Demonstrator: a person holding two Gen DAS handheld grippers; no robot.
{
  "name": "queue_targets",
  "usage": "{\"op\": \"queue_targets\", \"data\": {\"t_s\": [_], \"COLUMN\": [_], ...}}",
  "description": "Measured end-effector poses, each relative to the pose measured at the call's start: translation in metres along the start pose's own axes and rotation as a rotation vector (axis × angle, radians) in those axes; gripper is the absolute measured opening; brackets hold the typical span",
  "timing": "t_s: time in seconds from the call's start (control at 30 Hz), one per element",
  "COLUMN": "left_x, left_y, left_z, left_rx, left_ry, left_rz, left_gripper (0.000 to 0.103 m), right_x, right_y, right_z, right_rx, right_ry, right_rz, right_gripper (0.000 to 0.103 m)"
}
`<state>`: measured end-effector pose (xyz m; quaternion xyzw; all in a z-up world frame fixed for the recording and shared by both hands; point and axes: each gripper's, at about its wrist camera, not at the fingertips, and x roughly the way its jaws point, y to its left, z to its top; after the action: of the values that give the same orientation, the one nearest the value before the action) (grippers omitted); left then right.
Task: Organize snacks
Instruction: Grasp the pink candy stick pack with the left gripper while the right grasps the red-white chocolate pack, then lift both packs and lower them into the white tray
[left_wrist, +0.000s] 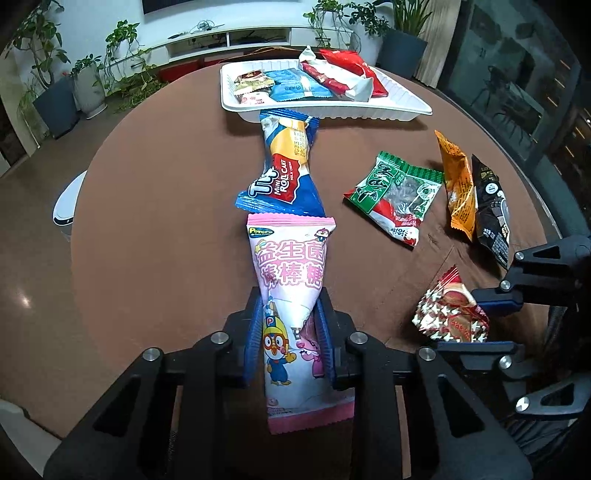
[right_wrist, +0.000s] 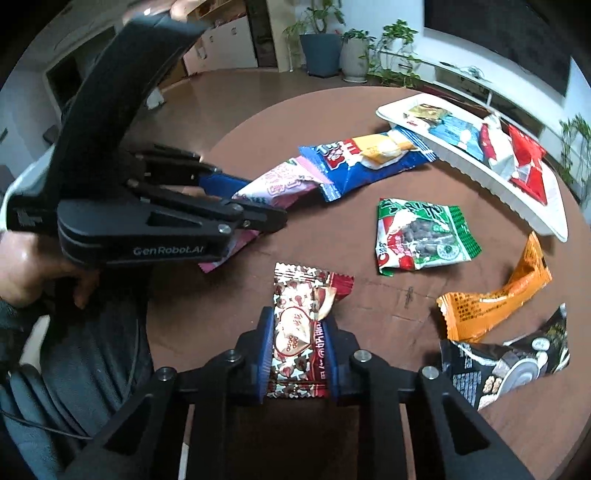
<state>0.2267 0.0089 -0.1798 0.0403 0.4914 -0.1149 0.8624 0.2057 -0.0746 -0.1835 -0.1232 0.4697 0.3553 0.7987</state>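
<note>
Item one: my left gripper (left_wrist: 288, 343) pinches the pink lollipop packet (left_wrist: 291, 280), which runs from between the pads toward 12 o'clock; the blue roll-cake packet (left_wrist: 284, 166) lies beyond it, touching the white tray (left_wrist: 332, 110). Item two: my right gripper (right_wrist: 299, 362) is clamped on the red-and-white star-print candy packet (right_wrist: 303, 325), packet pointing to 12 o'clock on the brown table (right_wrist: 221, 314).

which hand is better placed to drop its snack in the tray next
Left, probably. Its gripper is shut on the pink packet, pointing straight at the tray. The right gripper is farther back, the tray off to one side.
</note>
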Motion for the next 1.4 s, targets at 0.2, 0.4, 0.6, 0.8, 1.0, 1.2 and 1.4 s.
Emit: {"op": "queue_targets", "data": {"t_s": [0.2, 0.4, 0.6, 0.8, 1.0, 1.2, 1.4], "left_x": [-0.002, -0.008, -0.012, -0.021, -0.033, -0.048, -0.061], "left_y": [-0.002, 0.0, 0.003, 0.006, 0.012, 0.026, 0.055], "left_z": [-0.001, -0.002, -0.004, -0.005, 0.009, 0.045, 0.105], "left_rx": [-0.006, -0.047, -0.097, -0.144, -0.2, -0.22, -0.238], "left_ry": [-0.01, -0.034, -0.04, -0.058, -0.088, -0.134, -0.201], "left_rz": [-0.005, -0.055, -0.125, -0.199, -0.295, -0.336, -0.323], "left_gripper": [0.022, 0.022, 0.021, 0.021, 0.021, 0.021, 0.021], "right_x": [-0.013, -0.027, -0.038, -0.046, -0.062, -0.096, -0.146], "right_y": [-0.012, -0.03, -0.04, -0.05, -0.075, -0.124, -0.199], "right_z": [-0.004, -0.01, -0.014, -0.017, -0.019, -0.017, -0.012], "right_rx": [0.086, 0.198, 0.265, 0.321, 0.421, 0.529, 0.662], "right_ry": [-0.044, -0.097, -0.141, -0.179, -0.237, -0.324, -0.428], "right_rz": [0.034, 0.089, 0.12, 0.15, 0.187, 0.146, 0.0], "right_gripper": [0.025, 0.025, 0.025, 0.025, 0.025, 0.025, 0.025]}}
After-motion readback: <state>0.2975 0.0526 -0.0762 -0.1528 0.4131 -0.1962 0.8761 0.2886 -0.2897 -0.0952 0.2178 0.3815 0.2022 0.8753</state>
